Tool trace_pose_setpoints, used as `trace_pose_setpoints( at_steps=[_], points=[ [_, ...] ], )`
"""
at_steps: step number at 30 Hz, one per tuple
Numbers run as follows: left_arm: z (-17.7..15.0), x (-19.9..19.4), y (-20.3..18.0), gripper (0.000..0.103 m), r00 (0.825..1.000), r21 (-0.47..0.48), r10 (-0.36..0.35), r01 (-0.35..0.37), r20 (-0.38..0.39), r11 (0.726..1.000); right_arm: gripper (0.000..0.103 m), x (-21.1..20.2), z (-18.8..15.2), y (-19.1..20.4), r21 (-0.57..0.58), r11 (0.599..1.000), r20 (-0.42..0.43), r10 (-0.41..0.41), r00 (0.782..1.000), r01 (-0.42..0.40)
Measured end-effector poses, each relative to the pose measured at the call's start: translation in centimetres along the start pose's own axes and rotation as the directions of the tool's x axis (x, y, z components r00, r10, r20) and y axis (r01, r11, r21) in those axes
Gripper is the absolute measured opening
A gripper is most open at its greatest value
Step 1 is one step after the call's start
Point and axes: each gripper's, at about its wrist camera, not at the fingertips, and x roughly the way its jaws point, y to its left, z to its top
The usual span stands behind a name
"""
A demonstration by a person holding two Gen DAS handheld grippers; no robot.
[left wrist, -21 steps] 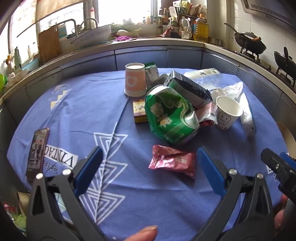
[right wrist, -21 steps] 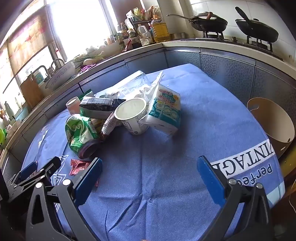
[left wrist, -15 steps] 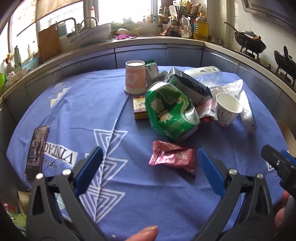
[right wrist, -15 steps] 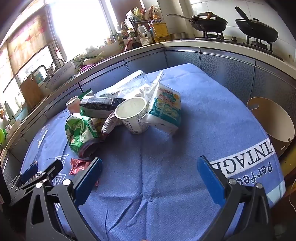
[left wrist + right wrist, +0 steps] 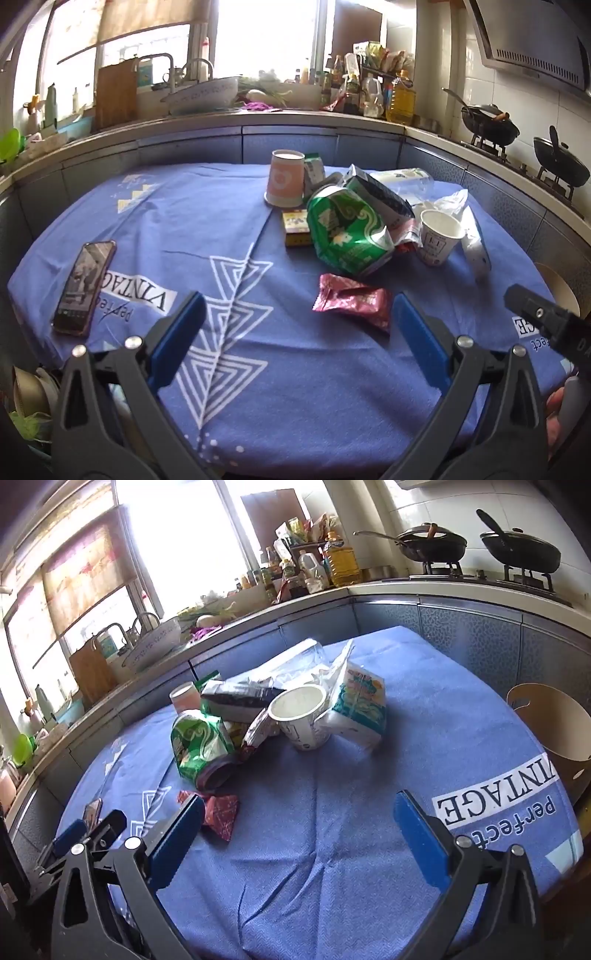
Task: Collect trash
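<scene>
The crinkled dark-pink foil snack wrapper (image 5: 352, 301) lies flat on the blue printed tablecloth (image 5: 184, 214), nearest of the litter and just beyond the left gripper (image 5: 295, 332), slightly right of its centre line. Behind it the heap sits mid-table: a crushed green foil bag (image 5: 345, 230), a white paper cup (image 5: 439, 236) to its right, a pink paper cup (image 5: 286, 179) at the far side, and a small yellow box (image 5: 295, 227).

Both tools hang above the cloth, jaws spread wide and holding nothing; the right gripper (image 5: 299, 823) faces bare cloth, with a tan bin with a handle cut-out (image 5: 546, 723) off the table's right edge.

The wrapper looks the sensible first pick. Being thin and flat, it probably needs one pad slid under an upturned crimped edge before closing; pinching from straight above risks gathering cloth. A smartphone (image 5: 85, 284) near the left edge is not trash.
</scene>
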Motion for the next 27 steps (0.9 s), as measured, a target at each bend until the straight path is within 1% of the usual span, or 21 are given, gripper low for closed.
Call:
trace_pose_setpoints(
  at_steps=[2, 3, 5, 8, 10, 11, 13, 14, 16, 20, 22, 23, 25, 27],
  points=[
    [0.0, 0.7, 0.0, 0.097, 0.998, -0.001, -0.057, 0.057, -0.031, 0.998, 0.1, 0.7, -0.5, 1.2, -0.052, 0.998, -0.026, 0.025, 0.999, -0.027],
    [-0.1, 1.1, 0.0, 0.097, 0.996, -0.005, -0.069, 0.068, -0.059, 0.998, 0.1, 1.0, -0.6, 1.6, -0.068, 0.997, -0.032, 0.028, 0.999, -0.031],
    [-0.3, 1.5, 0.3, 0.097, 0.995, -0.026, -0.067, 0.065, -0.08, 0.998, 0.1, 0.7, -0.8, 2.1, -0.088, 0.996, -0.021, 0.032, 0.999, -0.034],
    [0.0, 1.6, 0.8, 0.097, 0.997, -0.045, -0.044, 0.041, -0.07, 0.998, 0.1, 0.8, -0.4, 1.0, -0.047, 0.999, -0.023, 0.014, 1.0, -0.015],
    [0.6, 1.5, 0.9, 0.097, 0.999, -0.033, -0.025, 0.024, -0.039, 0.999, 0.1, 1.0, 0.2, -0.5, 0.011, 1.0, -0.024, -0.008, 1.0, 0.009],
    [1.1, 1.4, 0.9, 0.097, 1.0, -0.018, -0.013, 0.013, -0.018, 1.0, 0.1, 1.3, 1.1, -1.5, 0.034, 0.999, -0.021, -0.018, 1.0, 0.018],
    [2.3, 1.3, 0.7, 0.097, 1.0, 0.018, 0.001, -0.001, 0.024, 1.0, 0.1, 0.7, 2.2, -2.3, 0.044, 0.998, 0.001, -0.033, 0.999, 0.033],
    [3.1, 1.2, 0.7, 0.097, 0.999, 0.029, 0.001, -0.002, 0.045, 1.0, 0.1, 0.4, 2.6, -2.2, 0.038, 0.999, 0.008, -0.035, 0.999, 0.035],
    [5.0, 1.1, 0.7, 0.097, 0.996, 0.038, -0.01, 0.007, 0.084, 0.999, 0.1, 0.0, 4.4, -2.1, 0.035, 0.999, 0.03, -0.03, 0.999, 0.029],
    [8.4, 0.5, 0.9, 0.097, 0.989, 0.016, -0.032, 0.03, 0.147, 0.999, 0.1, -1.1, 6.3, -1.0, 0.065, 0.998, 0.078, -0.006, 0.997, 0.001],
    [9.2, 0.2, 1.0, 0.097, 0.985, 0.004, -0.034, 0.034, 0.168, 0.999, 0.1, -1.5, 5.9, -0.2, 0.054, 0.998, 0.08, 0.019, 0.997, -0.023],
    [9.4, 0.2, 1.1, 0.097, 0.985, 0.003, -0.031, 0.031, 0.172, 1.0, 0.1, -1.0, 5.5, 0.4, 0.041, 0.999, 0.07, 0.024, 0.997, -0.027],
    [9.7, 0.4, 1.3, 0.097, 0.986, 0.003, -0.027, 0.027, 0.165, 1.0, 0.1, -0.7, 4.0, 1.2, 0.011, 0.999, 0.035, 0.037, 0.999, -0.037],
    [9.6, 0.8, 1.4, 0.097, 0.989, 0.006, -0.026, 0.025, 0.149, 1.0, 0.1, 0.0, 2.8, 1.4, 0.023, 0.998, -0.002, 0.058, 0.998, -0.058]
  ],
)
